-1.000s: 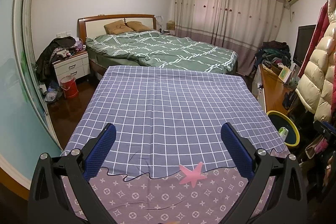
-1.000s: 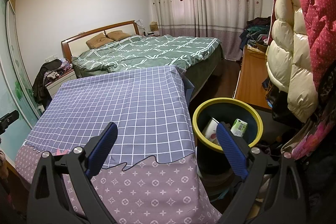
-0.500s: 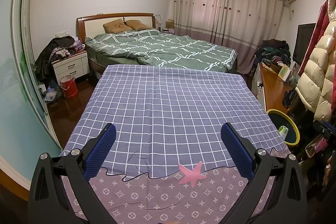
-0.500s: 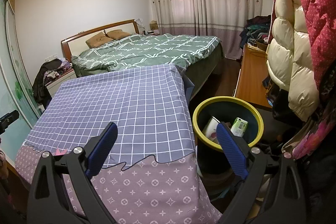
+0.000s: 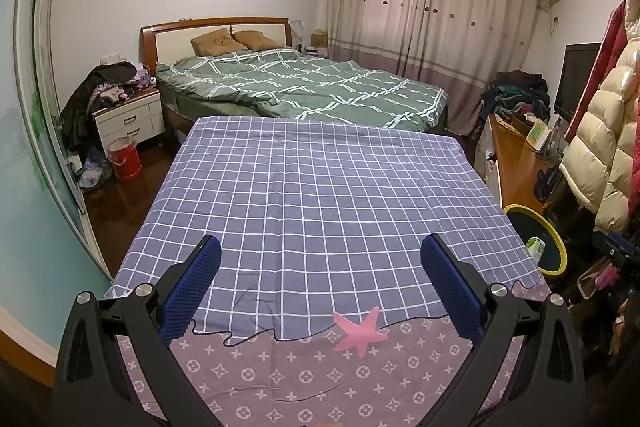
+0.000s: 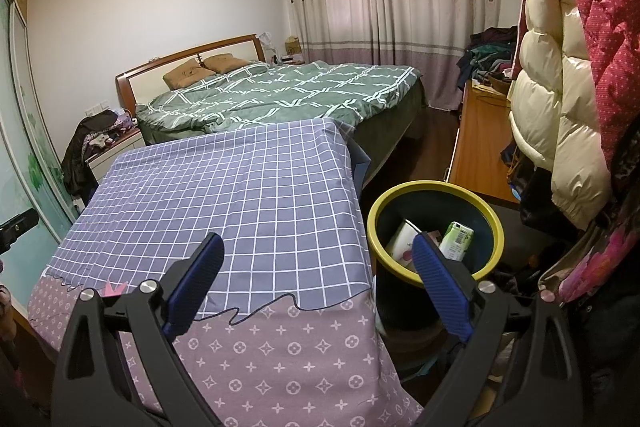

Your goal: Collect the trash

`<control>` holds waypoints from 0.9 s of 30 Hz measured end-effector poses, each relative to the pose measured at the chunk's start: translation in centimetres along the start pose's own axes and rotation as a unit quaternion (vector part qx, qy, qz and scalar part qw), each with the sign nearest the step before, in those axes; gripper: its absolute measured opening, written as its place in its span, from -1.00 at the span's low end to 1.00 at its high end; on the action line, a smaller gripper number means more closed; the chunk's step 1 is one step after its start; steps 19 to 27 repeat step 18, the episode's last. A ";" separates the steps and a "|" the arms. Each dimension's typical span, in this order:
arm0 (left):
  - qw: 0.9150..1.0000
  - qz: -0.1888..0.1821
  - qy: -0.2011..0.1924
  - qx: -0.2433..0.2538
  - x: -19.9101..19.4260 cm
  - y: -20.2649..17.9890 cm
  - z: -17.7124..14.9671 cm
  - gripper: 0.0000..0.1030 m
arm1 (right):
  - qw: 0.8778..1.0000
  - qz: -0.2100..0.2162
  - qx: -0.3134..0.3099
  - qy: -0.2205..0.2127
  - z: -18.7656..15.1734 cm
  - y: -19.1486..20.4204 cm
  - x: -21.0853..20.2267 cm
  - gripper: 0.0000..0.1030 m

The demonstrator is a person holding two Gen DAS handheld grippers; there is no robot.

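We held both grippers over the near end of the checked cloth (image 5: 320, 195), fingers spread wide, nothing between them. Left gripper (image 5: 320, 287) faced straight up the cloth. We saw no trash there, only a pink star (image 5: 360, 331) printed on the fabric. Right gripper (image 6: 316, 287) straddled the cloth's right edge. The yellow-rimmed bin (image 6: 434, 187) stood just beside that edge, below and to the right, touching our right finger's line of sight. Inside lay a green packet (image 6: 456, 239) and a white carton (image 6: 400, 239). We judged the right hand nearer the bin, and collecting near done.
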State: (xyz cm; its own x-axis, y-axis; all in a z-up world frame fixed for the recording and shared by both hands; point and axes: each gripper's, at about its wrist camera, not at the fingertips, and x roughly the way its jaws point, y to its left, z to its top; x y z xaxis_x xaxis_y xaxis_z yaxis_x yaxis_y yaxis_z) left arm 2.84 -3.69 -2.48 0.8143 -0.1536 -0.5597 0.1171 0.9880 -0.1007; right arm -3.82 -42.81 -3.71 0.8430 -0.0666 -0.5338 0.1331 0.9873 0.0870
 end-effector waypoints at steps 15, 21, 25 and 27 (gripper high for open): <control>0.999 -0.022 0.047 -0.009 4.3 0.6 1.7 0.91 | 1.000 0.007 -0.008 0.013 1.2 0.7 2.0 0.75; 0.998 -0.006 0.065 0.001 8.1 1.3 2.7 0.91 | 0.999 0.022 -0.025 0.024 2.9 2.0 4.7 0.81; 0.998 -0.006 0.065 0.001 8.1 1.3 2.7 0.91 | 0.999 0.022 -0.025 0.024 2.9 2.0 4.7 0.81; 0.998 -0.006 0.065 0.001 8.1 1.3 2.7 0.91 | 0.999 0.022 -0.025 0.024 2.9 2.0 4.7 0.81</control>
